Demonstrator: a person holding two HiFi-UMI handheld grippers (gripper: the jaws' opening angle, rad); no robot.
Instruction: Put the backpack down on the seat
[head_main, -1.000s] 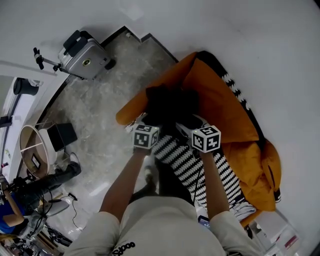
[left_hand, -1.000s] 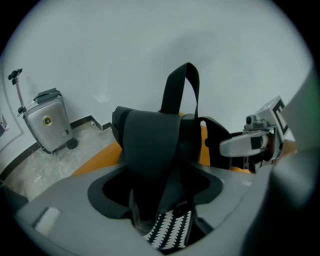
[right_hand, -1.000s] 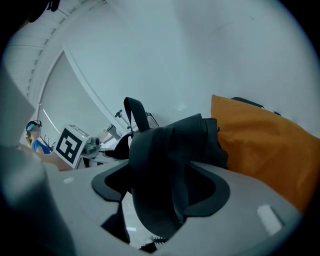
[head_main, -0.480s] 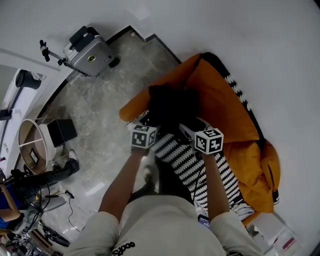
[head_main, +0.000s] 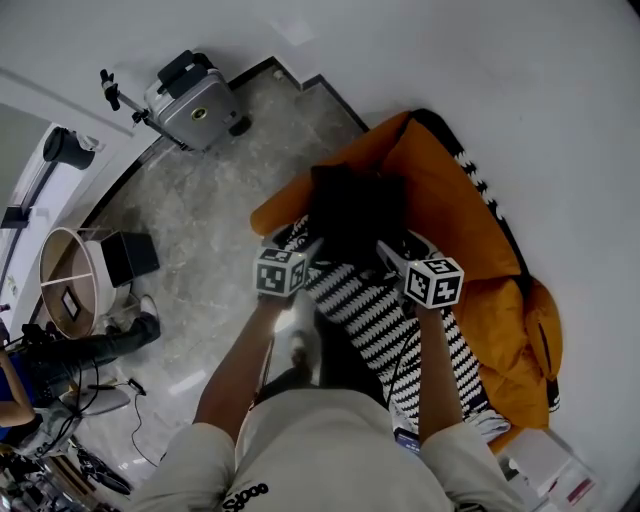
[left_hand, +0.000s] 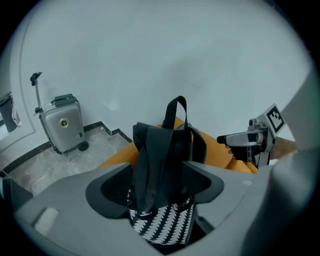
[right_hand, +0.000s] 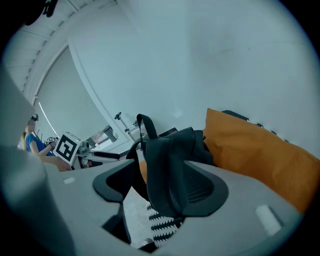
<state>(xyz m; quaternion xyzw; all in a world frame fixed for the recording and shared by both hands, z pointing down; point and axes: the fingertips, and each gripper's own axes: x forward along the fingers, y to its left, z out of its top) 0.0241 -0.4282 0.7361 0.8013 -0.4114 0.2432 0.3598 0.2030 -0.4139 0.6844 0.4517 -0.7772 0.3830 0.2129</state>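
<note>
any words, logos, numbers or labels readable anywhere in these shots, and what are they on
Nothing reads with certainty.
White lettering on the person's shirt: upside down, cut by the frame edge, unreadable.
Round emblem on the silver suitcase: too small to read.
Pink label on the white box: too blurred to read.
No print shows on the backpack.

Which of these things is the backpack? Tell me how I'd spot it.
Find the big orange seat against the white wall. On it stands the backpack, next to the black-and-white zigzag fabric. It is the only plain black thing there, with a loop handle on top.
</note>
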